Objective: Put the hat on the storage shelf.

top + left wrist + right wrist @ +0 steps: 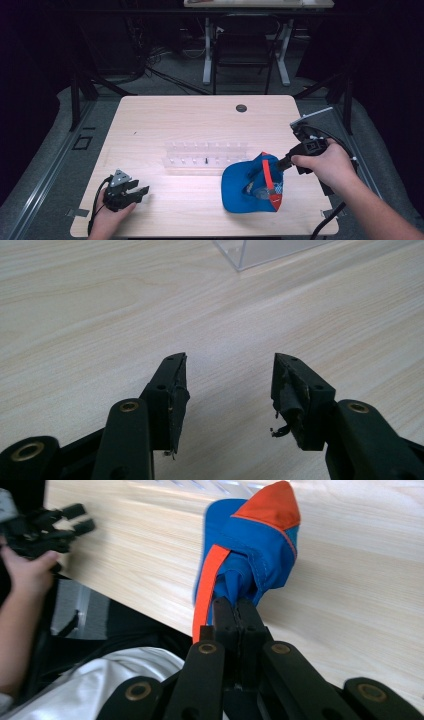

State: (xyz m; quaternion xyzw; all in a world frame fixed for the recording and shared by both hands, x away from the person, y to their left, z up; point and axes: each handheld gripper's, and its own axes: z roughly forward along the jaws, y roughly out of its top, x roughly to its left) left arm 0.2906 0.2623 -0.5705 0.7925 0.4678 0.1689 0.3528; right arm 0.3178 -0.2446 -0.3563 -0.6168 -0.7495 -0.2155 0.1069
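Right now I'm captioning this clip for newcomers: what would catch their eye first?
The blue and orange cap near the table's right front, its fabric pinched in the shut right gripper. Next, the left gripper at the front left, jaws open over bare wood, and the clear plastic rack mid-table.

The pale wooden table (200,120) is brightly lit from above, while the room around it sinks into near darkness. A soft glare whitens the clear plastic rack (205,156). In the left gripper view the wood grain is sharp, with faint shadow under the jaws. In the right gripper view the blue and orange fabric cap (260,550) is slightly blurred, and the far edge washes out.
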